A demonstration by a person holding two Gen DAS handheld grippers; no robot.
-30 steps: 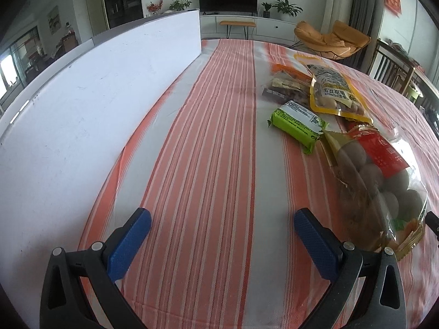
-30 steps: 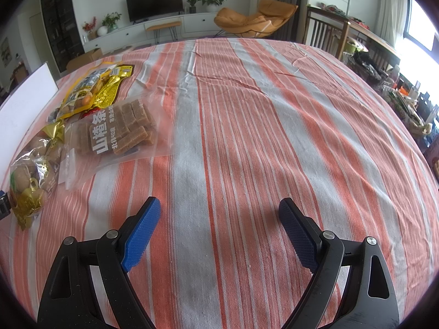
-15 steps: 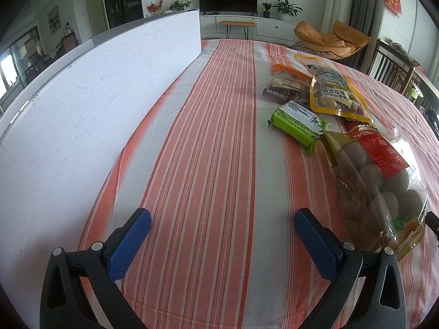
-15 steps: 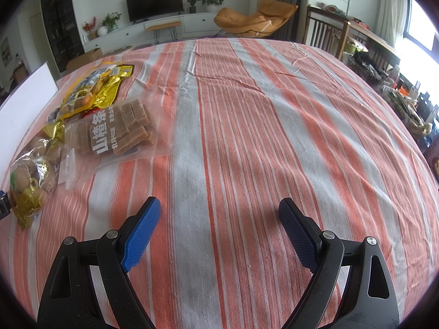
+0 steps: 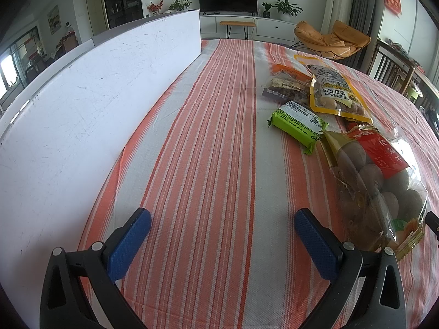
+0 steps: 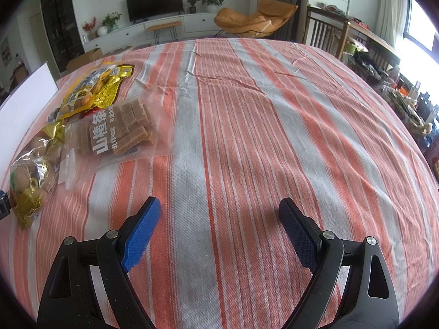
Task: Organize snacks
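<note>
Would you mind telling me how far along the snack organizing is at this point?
Nothing looks sorted yet. The left gripper and right gripper are both open and empty above the striped cloth. Left to handle: the green bar, peanut pouch, bag of round snacks and hawthorn strips.

The striped cloth (image 6: 247, 137) is looking woven and matt. The snack bags are shining as glossy crinkly plastic: clear hawthorn-stick bag (image 6: 118, 134), green bar wrapper (image 5: 297, 126). Each tool is showing textured blue pads (image 6: 141, 230) on matt black plastic. White board (image 5: 82, 109) is looking scuffed.
</note>
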